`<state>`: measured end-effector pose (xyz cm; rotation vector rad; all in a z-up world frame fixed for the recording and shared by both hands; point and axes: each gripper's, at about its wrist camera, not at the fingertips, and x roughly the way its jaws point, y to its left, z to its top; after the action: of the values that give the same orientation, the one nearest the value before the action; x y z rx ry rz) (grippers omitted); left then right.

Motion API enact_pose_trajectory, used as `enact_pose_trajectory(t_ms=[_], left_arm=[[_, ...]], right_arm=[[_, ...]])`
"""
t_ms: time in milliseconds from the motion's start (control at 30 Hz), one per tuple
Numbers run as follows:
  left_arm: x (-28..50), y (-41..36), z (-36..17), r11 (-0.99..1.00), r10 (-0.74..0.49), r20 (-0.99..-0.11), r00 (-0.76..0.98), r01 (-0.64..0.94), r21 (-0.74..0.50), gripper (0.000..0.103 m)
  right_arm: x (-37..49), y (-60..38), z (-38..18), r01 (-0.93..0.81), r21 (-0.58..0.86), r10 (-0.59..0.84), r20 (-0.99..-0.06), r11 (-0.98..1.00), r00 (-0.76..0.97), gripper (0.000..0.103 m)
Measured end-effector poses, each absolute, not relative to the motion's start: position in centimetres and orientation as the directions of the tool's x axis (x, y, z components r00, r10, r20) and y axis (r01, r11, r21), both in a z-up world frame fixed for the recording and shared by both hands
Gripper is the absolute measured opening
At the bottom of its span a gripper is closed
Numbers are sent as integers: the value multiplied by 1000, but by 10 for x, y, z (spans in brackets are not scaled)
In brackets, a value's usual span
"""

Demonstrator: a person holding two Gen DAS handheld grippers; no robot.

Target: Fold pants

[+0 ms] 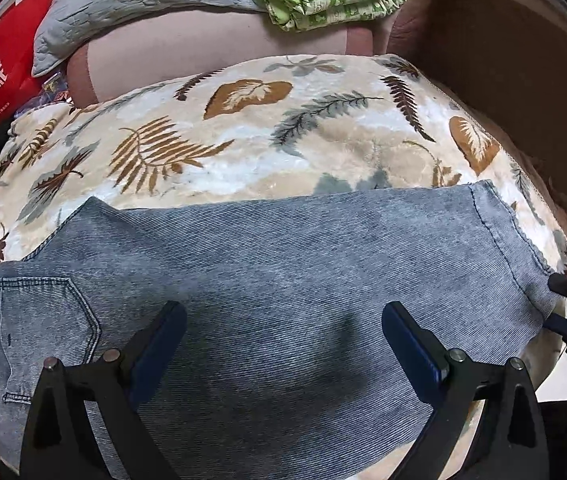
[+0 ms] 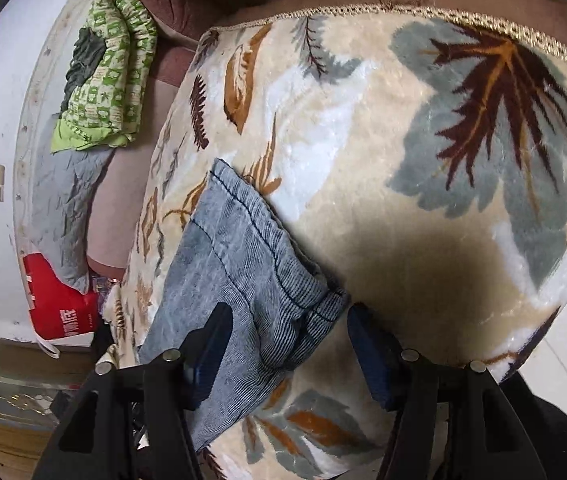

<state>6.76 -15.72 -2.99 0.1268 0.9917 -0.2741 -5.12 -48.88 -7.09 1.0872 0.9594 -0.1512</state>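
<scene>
Left gripper (image 1: 283, 344), black with blue pads, spread wide above folded grey-blue denim pants (image 1: 267, 280) lying across the lower frame on a plush leaf-patterned blanket (image 1: 243, 136). Right gripper (image 2: 287, 340), likewise spread, straddles the stitched hem at lower centre without pinching it. Upper left: a crumpled green checked cloth (image 2: 103, 76) and a quilted grey cover (image 2: 63, 208).

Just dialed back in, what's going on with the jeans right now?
A person is folding blue jeans on a leaf-print blanket, working with a pair of tongs in each hand. The jeans lie folded over, back pocket up. The left tongs hang open above the middle of the denim, gripping nothing. The right tongs are open around the hem end, pads not pressing it.
</scene>
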Motion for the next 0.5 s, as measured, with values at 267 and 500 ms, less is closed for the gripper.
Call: enact_pose_trajectory(t_ms=[267, 500], left_arm=[[74, -177, -53, 948, -105, -870, 482, 313, 59, 98], [74, -184, -68, 942, -83, -883, 462, 326, 81, 98]], right_arm=[[-42, -489, -72, 552, 648, 309, -749, 525, 586, 61], [-40, -487, -72, 560, 617, 286, -772, 552, 568, 56]])
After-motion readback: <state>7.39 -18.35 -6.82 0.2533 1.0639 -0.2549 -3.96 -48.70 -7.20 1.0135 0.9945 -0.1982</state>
